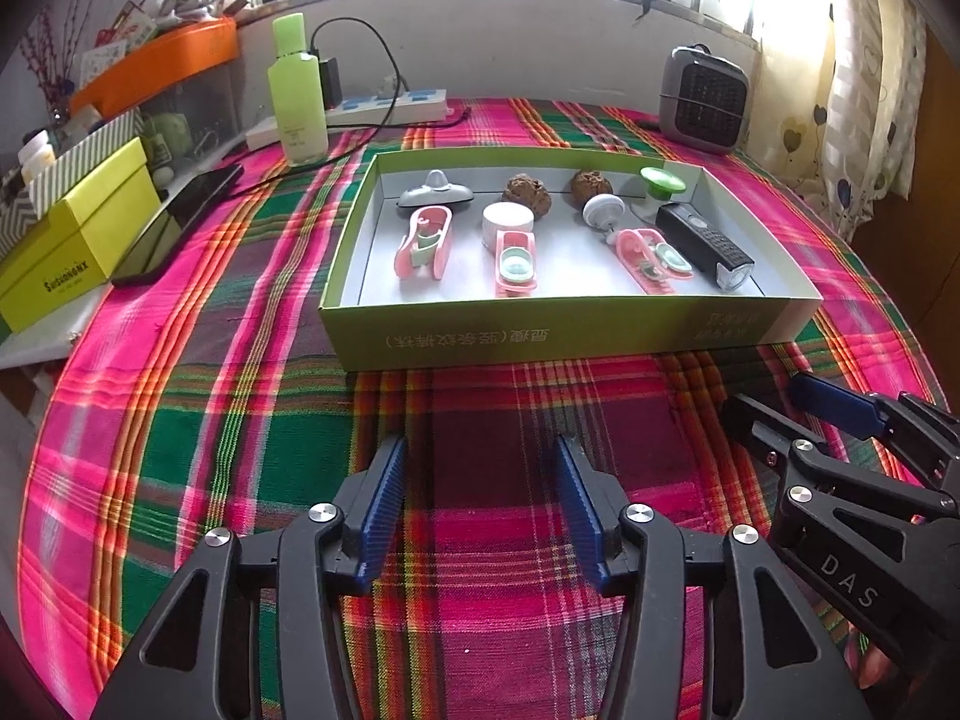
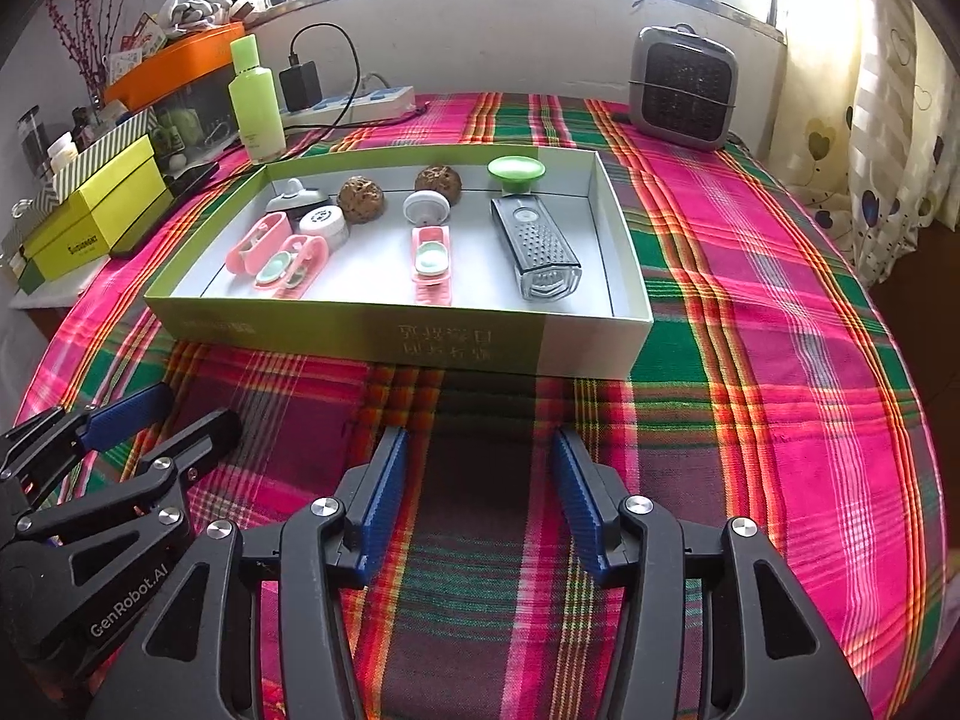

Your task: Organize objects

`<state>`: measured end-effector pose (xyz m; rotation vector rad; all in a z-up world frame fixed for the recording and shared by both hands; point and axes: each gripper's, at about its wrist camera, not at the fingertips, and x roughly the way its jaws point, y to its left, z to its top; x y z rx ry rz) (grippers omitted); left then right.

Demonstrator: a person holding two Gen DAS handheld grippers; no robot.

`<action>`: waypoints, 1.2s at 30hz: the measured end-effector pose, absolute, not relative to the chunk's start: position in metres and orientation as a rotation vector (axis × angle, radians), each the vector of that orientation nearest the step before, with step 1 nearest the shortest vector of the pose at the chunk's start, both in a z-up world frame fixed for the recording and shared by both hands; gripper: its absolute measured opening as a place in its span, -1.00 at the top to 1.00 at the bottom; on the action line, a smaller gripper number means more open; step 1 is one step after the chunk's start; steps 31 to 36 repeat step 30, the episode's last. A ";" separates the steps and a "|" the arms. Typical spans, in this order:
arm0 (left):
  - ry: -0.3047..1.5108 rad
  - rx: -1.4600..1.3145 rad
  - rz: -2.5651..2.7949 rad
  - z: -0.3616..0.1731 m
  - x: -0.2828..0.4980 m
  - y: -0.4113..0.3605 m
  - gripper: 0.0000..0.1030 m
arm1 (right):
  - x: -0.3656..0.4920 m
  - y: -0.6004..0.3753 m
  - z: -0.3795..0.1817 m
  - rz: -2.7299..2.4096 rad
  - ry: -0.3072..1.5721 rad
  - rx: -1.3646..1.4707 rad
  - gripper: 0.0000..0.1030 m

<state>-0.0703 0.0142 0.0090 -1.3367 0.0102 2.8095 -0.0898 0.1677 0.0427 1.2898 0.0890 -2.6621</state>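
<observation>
Both jaws stand open and empty, the left gripper [image 1: 477, 510] and right gripper [image 2: 477, 504] side by side over the plaid cloth [image 1: 240, 420], with the green tray [image 1: 570, 333] of small objects just ahead of their fingertips.

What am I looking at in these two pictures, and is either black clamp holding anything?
Each picture comes from a camera mounted on a hand-held gripper, looking forward along its two blue-padded fingers. One view belongs to the left gripper, the other to the right gripper; each also shows the other at its edge. Both are open and empty, above a plaid tablecloth. Ahead lies a shallow green box holding three pink cases, two walnuts, a black bike light, a white jar and small gadgets. Behind stand a green bottle, a power strip and a small grey heater.
</observation>
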 end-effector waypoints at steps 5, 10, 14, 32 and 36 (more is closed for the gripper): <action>0.014 -1.337 2.804 0.009 -0.071 0.016 -0.05 | -0.090 0.169 0.042 -2.668 0.081 1.294 -0.02; 0.013 -1.337 2.804 0.009 -0.071 0.016 -0.08 | -0.090 0.168 0.042 -2.669 0.096 1.296 -0.04; 0.015 -1.337 2.804 0.009 -0.071 0.017 -0.08 | -0.089 0.170 0.042 -2.665 0.099 1.296 -0.07; 0.015 -1.335 2.805 0.009 -0.071 0.017 -0.10 | -0.089 0.170 0.041 -2.666 0.100 1.296 -0.08; 0.015 -1.335 2.805 0.009 -0.071 0.017 -0.10 | -0.089 0.170 0.041 -2.666 0.100 1.296 -0.08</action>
